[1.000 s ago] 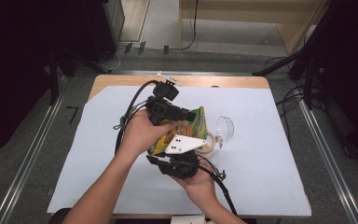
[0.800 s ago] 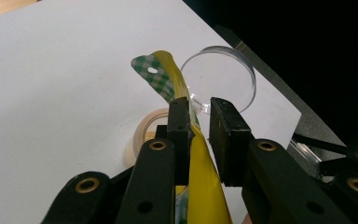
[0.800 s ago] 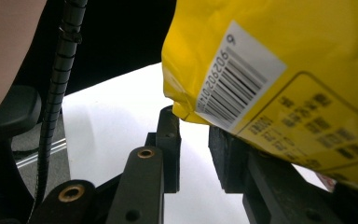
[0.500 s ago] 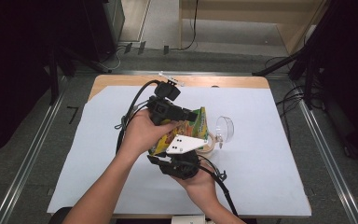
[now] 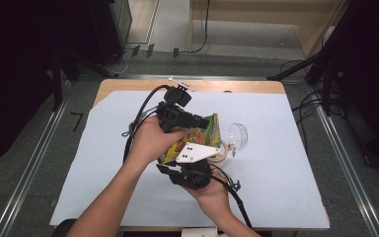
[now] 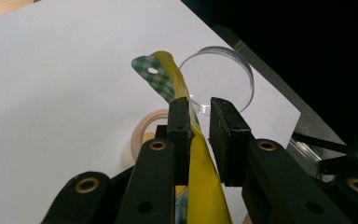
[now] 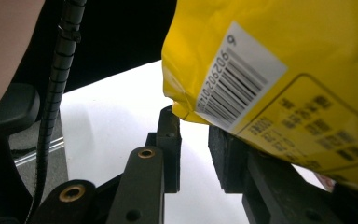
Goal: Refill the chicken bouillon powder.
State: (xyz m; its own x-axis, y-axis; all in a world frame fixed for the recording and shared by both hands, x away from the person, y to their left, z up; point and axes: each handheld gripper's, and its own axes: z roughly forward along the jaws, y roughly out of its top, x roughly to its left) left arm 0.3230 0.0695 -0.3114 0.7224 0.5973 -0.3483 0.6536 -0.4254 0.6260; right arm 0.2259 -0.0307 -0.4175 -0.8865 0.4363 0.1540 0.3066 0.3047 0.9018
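A yellow snack bag [image 5: 205,131] with a green-checked top [image 6: 164,74] is held up over the middle of the table. My left gripper [image 5: 199,123] comes at it from the left, and in the left gripper view its jaws [image 6: 198,114] are shut on the bag's upper edge. My right gripper [image 5: 193,165], topped by its pale three-cornered plate, sits just below the bag. In the right gripper view the bag's barcode corner [image 7: 242,70] hangs over the jaw tips [image 7: 193,126]. A narrow gap shows between the pads, so a grip there is unclear.
A roll of pale tape [image 5: 221,151] lies on the white sheet [image 5: 286,187] just right of the bag. A clear round lid [image 5: 238,136] stands beside it. Black cables trail from both grippers. The sheet is bare to the left and right.
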